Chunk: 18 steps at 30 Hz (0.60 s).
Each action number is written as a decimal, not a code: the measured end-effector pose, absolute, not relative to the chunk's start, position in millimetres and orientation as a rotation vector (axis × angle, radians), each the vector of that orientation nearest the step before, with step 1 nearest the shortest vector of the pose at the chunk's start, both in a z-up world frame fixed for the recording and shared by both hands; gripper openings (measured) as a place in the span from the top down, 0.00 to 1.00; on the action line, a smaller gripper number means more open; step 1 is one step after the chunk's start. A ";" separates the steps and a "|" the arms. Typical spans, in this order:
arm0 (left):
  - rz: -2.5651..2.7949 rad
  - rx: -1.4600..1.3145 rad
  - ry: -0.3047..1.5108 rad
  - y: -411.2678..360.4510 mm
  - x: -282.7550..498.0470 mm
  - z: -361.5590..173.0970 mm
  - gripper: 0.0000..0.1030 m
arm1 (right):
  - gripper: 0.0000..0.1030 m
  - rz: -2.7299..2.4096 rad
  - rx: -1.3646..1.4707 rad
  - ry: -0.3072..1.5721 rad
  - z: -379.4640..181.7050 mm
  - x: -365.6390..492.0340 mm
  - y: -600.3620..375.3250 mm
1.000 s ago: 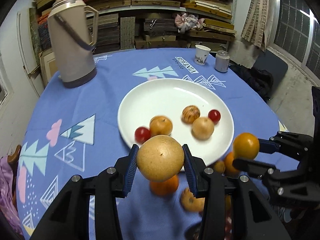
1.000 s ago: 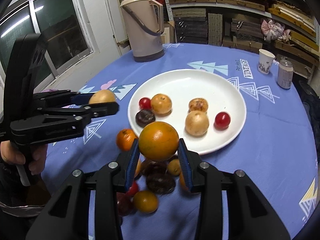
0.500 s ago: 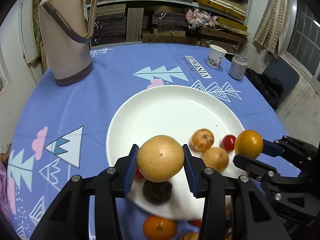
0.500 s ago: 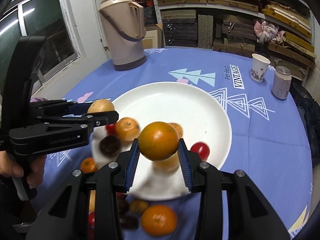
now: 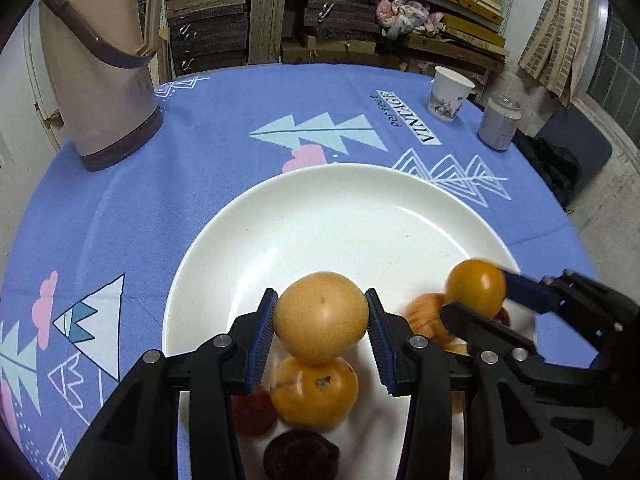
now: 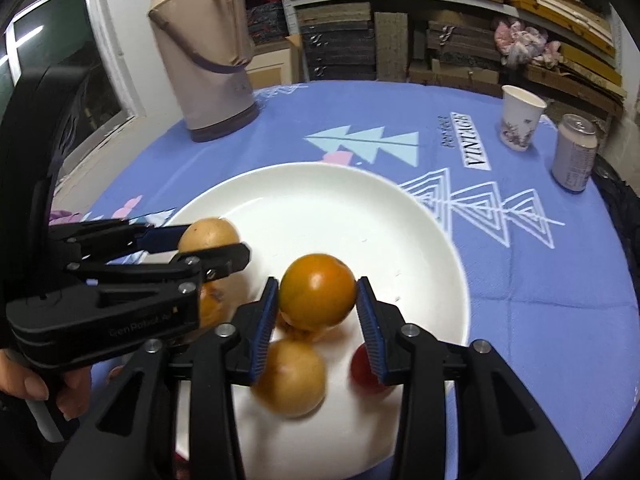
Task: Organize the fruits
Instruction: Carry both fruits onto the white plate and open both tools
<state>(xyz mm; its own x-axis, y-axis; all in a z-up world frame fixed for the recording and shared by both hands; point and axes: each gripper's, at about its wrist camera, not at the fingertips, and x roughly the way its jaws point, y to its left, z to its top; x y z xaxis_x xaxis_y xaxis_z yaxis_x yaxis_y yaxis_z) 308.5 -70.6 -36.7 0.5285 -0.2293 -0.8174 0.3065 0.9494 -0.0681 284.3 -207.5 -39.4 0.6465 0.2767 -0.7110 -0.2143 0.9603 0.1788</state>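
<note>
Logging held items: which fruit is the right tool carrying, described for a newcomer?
Find the white plate. Above its near half, the right tool grips an orange. It is deeper orange and glossier than the pale tan fruit beside it.

Beige thermos (image 5: 100, 68) far left of paper cup (image 5: 450, 94); soda can (image 5: 500, 122) just right of cup. Blue tabletop (image 5: 240, 120); shelves (image 5: 340, 20) behind cup.
</note>
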 end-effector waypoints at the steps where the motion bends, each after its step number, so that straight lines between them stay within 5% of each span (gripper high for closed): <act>1: -0.315 0.086 0.962 -69.2 309.3 -37.2 0.51 | 0.44 0.269 0.087 0.816 -39.6 285.0 -209.6; 4: -0.302 0.079 0.939 -63.9 305.6 -32.4 0.33 | 0.42 0.267 0.098 0.804 -37.0 279.5 -216.2; 12: -0.315 0.101 0.917 -54.2 273.5 -16.2 0.33 | 0.42 0.292 0.116 0.788 -27.2 238.3 -226.7; 18: -0.335 0.132 0.893 -42.3 219.7 -11.6 0.26 | 0.29 0.311 0.075 0.775 -25.5 174.6 -226.1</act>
